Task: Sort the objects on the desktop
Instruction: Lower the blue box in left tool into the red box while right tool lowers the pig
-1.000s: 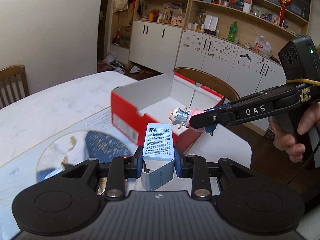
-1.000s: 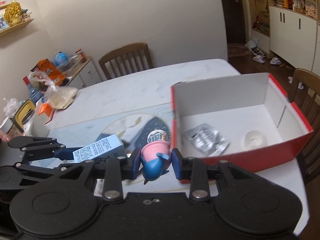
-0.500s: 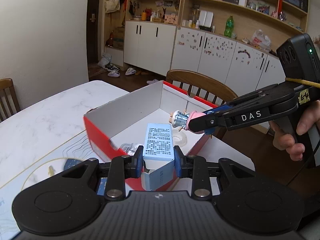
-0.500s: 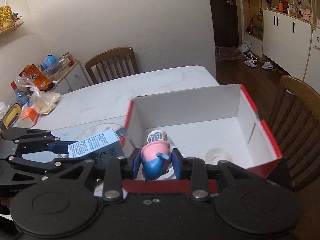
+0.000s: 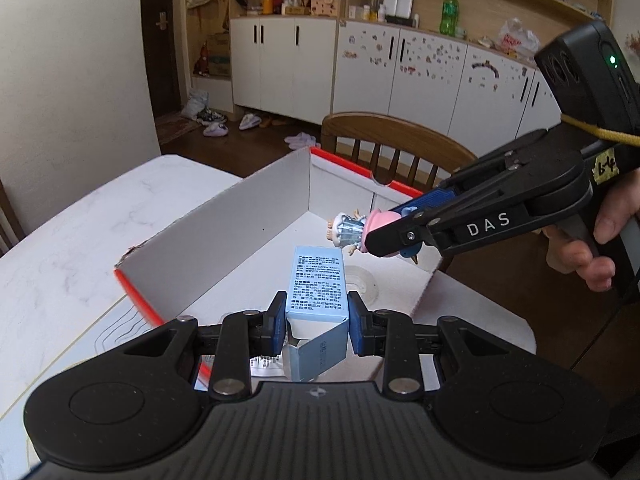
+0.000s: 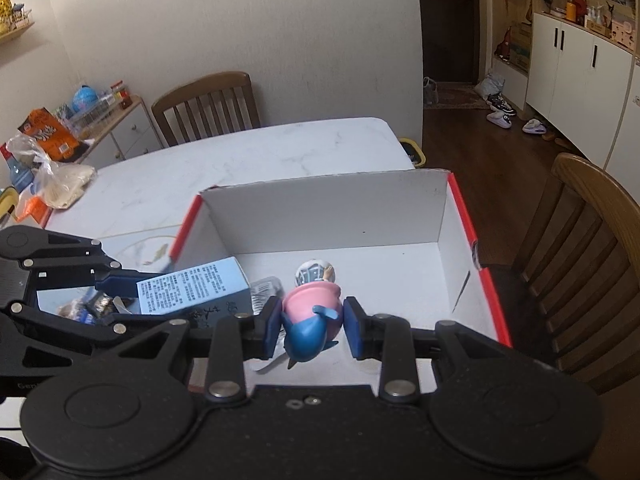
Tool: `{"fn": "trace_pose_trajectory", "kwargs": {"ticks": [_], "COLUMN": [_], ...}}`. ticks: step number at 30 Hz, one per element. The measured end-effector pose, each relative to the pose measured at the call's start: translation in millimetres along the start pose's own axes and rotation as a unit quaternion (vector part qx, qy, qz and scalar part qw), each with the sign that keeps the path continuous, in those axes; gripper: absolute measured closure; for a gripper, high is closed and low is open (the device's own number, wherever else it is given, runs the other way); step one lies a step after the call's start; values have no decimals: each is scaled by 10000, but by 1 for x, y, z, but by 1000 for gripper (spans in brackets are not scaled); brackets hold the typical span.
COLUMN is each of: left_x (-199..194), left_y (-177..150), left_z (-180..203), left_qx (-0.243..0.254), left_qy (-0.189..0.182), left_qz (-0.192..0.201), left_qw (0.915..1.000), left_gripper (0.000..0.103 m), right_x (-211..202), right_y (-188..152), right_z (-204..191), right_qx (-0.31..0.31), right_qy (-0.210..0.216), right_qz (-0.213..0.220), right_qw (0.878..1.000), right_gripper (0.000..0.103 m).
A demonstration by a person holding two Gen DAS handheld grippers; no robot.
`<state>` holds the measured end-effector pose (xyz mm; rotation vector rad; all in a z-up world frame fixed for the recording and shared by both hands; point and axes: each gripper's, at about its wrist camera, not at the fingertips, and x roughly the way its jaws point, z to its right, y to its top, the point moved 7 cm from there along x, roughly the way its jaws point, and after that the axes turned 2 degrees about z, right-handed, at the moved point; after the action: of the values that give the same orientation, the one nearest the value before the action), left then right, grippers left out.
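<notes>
While held over box (image 6: 328,216) | figurine (image 6: 312,312): pink, blue

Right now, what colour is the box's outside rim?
Red, with white inside walls; the right wrist view shows it best.

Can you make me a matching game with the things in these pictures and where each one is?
Things:
1. pale blue carton
2. pink and blue figurine
3. clear tape roll
4. orange snack bag

Places:
A. on the side cabinet by the wall
B. lying on the floor of the red box
C. held in the left tool
D. held in the right tool

Pairs: 1-C, 2-D, 3-B, 4-A
</notes>
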<state>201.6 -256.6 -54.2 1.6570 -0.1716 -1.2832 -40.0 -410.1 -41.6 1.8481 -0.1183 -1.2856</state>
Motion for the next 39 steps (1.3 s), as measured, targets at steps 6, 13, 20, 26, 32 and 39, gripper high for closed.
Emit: {"fn": "trace_pose_trajectory", "kwargs": {"ticks": [6,13,20,26,32,39], "left_x": [24,43,64,79,91,99], "left_y": [2,3,0,1,-3,-10], "left_z": [-5,-5,-6,-3,-7,-11], "left_qx": [-48,-20,-80,20,-63,-171], "left_qy": [-27,-72,-113,-158,-177,-159], "left_qz": [-299,-530,-842,-1052,-1272,-1560], "left_qw": [9995,9986,9964,9943,9917,9875], "left_gripper": [74,74,74,74,74,74], "right_x": [23,46,71,89,104,120], "right_y": [6,13,13,16,16,11], "right_z": [10,19,28,33,35,37], "right_qx": [-167,-261,-214,-233,-261,-171], "right_qy": [-2,-67,-145,-266,-343,-335], "right_qz": [-302,-524,-695,-808,-944,-1220], "right_qw": [9994,9983,9972,9961,9946,9918], "right_gripper": [71,71,71,71,71,71]}}
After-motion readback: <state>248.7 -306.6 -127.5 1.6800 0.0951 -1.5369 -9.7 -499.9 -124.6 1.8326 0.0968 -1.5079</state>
